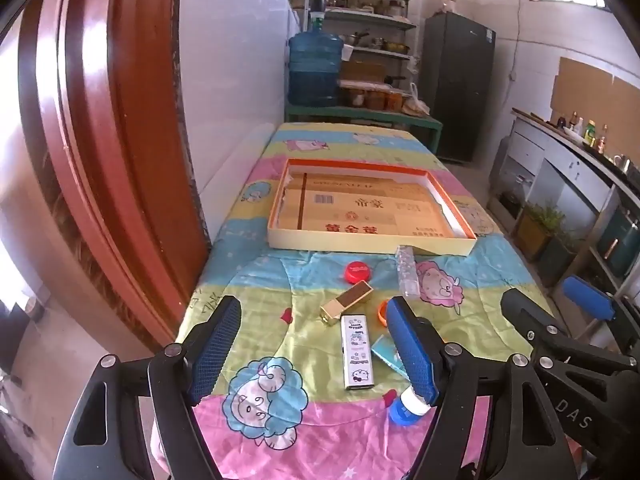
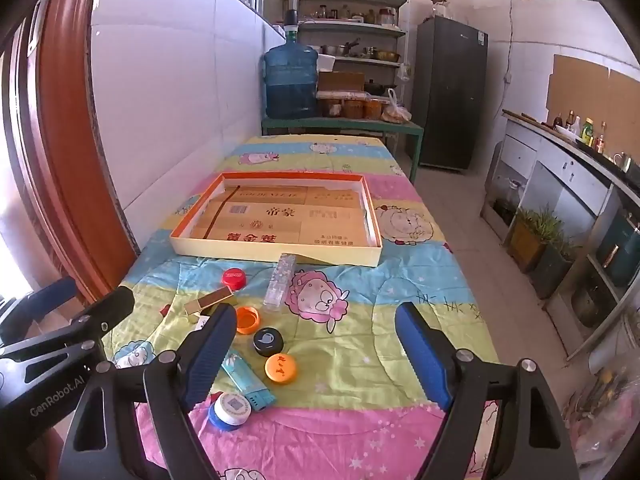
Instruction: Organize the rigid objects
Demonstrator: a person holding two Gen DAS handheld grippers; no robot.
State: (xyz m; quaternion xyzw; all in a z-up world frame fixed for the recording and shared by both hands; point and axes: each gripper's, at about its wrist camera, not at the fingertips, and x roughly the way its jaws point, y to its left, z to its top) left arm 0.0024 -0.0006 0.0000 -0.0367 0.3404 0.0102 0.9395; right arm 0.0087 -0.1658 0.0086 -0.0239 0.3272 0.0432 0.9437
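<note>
A shallow orange-rimmed box tray (image 1: 370, 245) (image 2: 276, 255) lies mid-table. In front of it are small items: a red cap (image 1: 357, 271) (image 2: 233, 278), a clear plastic case (image 1: 407, 276) (image 2: 280, 282), a gold box (image 1: 346, 302) (image 2: 208, 299), a white cartoon-printed case (image 1: 358, 351), an orange ring cap (image 2: 247, 319), a black lid (image 2: 268, 341), an orange lid (image 2: 280, 367), a teal packet (image 2: 246, 378) and a blue-and-white cap (image 1: 408, 407) (image 2: 230, 409). My left gripper (image 1: 314, 350) hovers open over the white case. My right gripper (image 2: 316, 354) hovers open just right of the lids, holding nothing.
The table wears a cartoon-print cloth (image 2: 400, 312) and stands against a white wall (image 1: 232, 80), with a red door frame (image 1: 100, 120) at the left. Behind it are a water jug (image 2: 290, 80), shelves and a dark fridge (image 2: 448, 92). A counter (image 2: 568, 168) runs along the right.
</note>
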